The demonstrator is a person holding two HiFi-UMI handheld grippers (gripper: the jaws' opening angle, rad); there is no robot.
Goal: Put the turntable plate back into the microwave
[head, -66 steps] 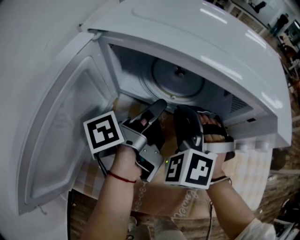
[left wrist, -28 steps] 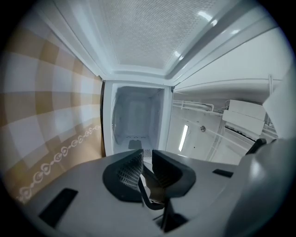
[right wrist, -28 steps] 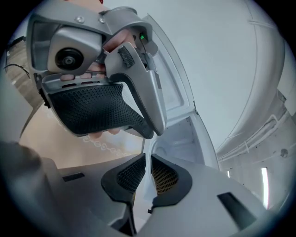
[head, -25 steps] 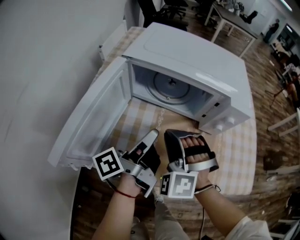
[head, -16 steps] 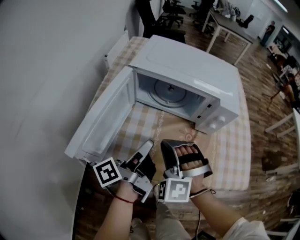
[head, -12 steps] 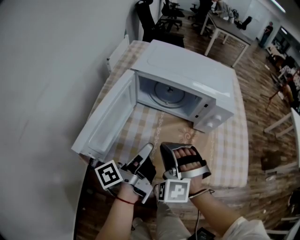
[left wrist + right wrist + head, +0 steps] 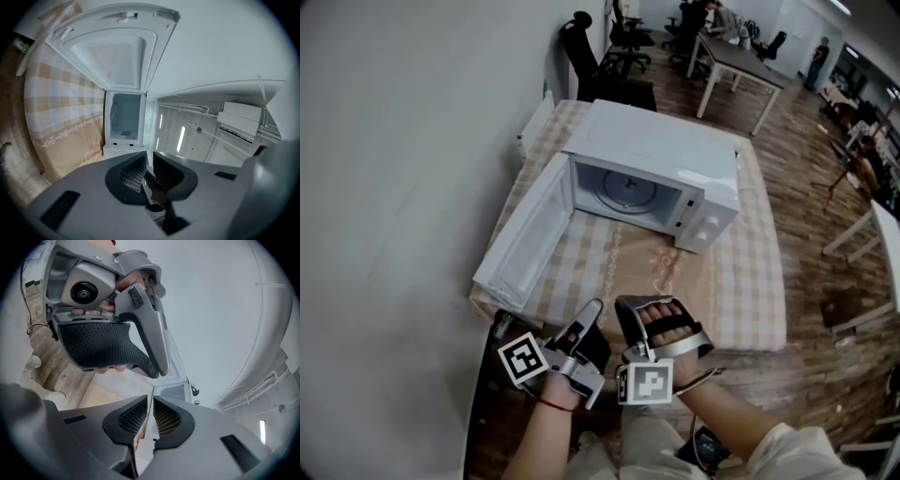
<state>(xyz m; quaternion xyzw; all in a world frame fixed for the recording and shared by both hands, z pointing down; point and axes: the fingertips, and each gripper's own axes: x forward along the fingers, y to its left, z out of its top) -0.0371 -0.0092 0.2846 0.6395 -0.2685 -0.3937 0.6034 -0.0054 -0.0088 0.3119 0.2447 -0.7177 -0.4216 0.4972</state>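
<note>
The white microwave (image 7: 661,155) stands on a checked tablecloth with its door (image 7: 528,246) swung open to the left. The round turntable plate (image 7: 626,191) lies flat on the floor of its cavity. Both grippers hang side by side off the table's near edge, well back from the microwave and touching nothing. My left gripper (image 7: 592,309) (image 7: 149,157) has just been closing; only a thin slit shows between its pads, and nothing is in it. My right gripper (image 7: 628,306) (image 7: 153,401) is shut and empty. The right gripper view is filled by the left gripper's handle (image 7: 105,345).
The tablecloth (image 7: 741,272) hangs over the near edge. A plain wall runs along the left. Office chairs (image 7: 581,42) and a desk (image 7: 736,58) stand beyond the table on the wooden floor (image 7: 825,206). A white box (image 7: 534,122) sits behind the microwave.
Both grippers have drawn back together from the microwave's mouth to past the table's near edge. The plate has stayed inside the cavity and the door is still open.
</note>
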